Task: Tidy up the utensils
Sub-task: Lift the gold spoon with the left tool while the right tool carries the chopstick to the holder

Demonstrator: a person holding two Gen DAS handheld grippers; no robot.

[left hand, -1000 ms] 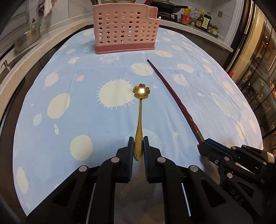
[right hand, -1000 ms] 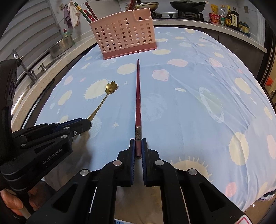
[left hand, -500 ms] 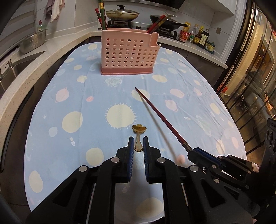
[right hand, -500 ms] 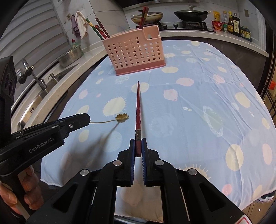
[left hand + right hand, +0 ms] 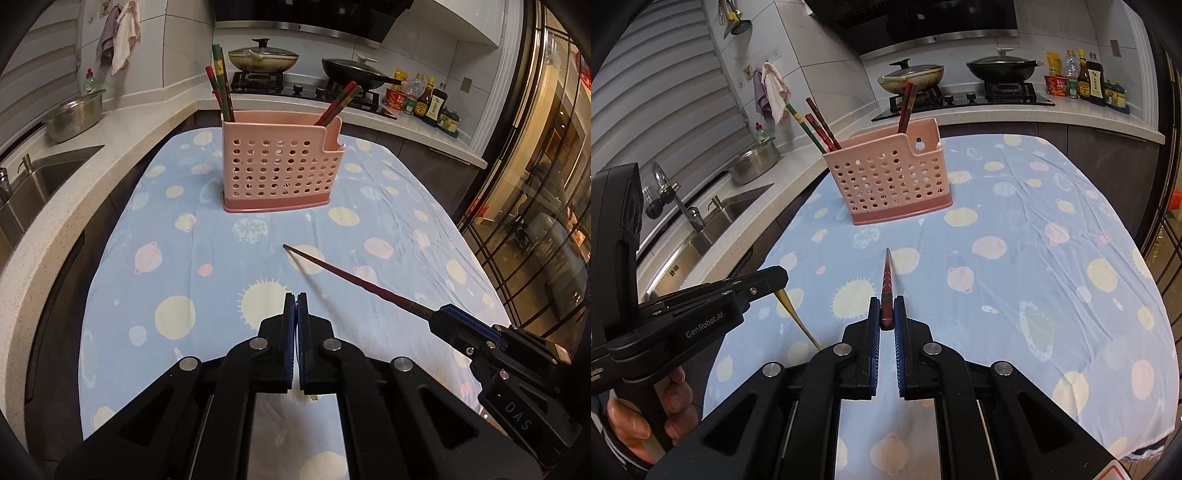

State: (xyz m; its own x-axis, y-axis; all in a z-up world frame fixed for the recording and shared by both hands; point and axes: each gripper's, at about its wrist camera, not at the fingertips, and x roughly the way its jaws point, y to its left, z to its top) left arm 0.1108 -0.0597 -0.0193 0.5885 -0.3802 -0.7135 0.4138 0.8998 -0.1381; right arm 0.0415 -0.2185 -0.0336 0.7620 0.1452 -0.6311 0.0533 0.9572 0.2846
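While clamped, slim dark-red chopstick aloft.

A dark red chopstick points toward the pink basket. A gold spoon hangs tilted. The basket holds chopsticks upright.

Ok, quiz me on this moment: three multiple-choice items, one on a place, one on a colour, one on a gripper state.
1. Where does the pink perforated plastic utensil caddy stand?
A in the sink B on the blue patterned tablecloth C on the stove

2. Colour of the long chopstick in the right gripper?
A dark red B white C green

3. The left gripper is:
A wide open B shut on the gold spoon handle C resting inside the caddy

Answers: B, the cloth shows all round its base; A, its red shaft points ahead; B, the handle hangs below it.
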